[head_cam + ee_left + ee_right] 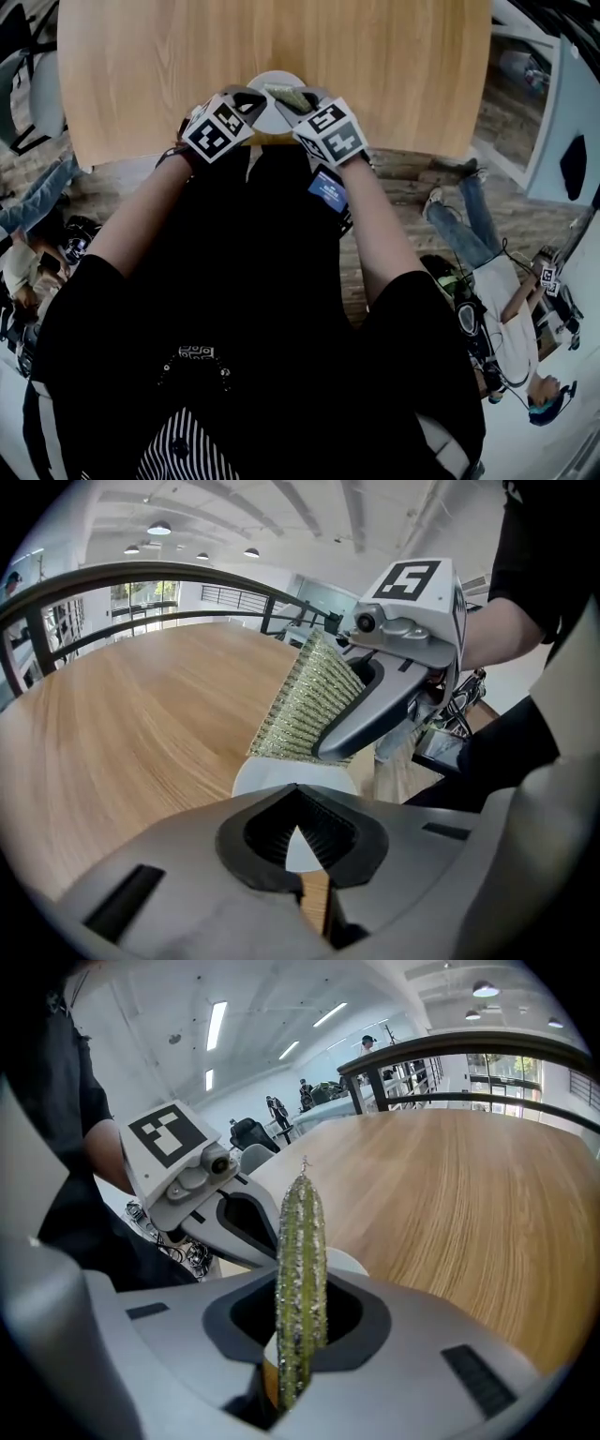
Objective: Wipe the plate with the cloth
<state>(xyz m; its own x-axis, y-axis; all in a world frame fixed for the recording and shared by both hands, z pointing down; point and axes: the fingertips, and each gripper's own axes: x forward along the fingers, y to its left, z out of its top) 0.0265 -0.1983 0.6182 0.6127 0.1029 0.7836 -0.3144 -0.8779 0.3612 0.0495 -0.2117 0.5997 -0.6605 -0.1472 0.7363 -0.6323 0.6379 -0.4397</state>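
A white plate (271, 81) lies at the near edge of the wooden table (281, 37). My left gripper (246, 103) is shut on the plate's near rim, and the white plate (281, 775) runs in between its jaws (302, 844). My right gripper (302, 99) is shut on a green ribbed cloth (289, 94). In the left gripper view the cloth (305, 705) hangs edge-down just over the plate's far side. In the right gripper view the cloth (300, 1260) stands upright between the jaws, with the left gripper (234, 1222) close behind it.
Both grippers are close together at the table's near edge, right in front of the person's body. A dark railing (141, 574) runs beyond the table. Other people (506, 281) sit on the floor to the right and left.
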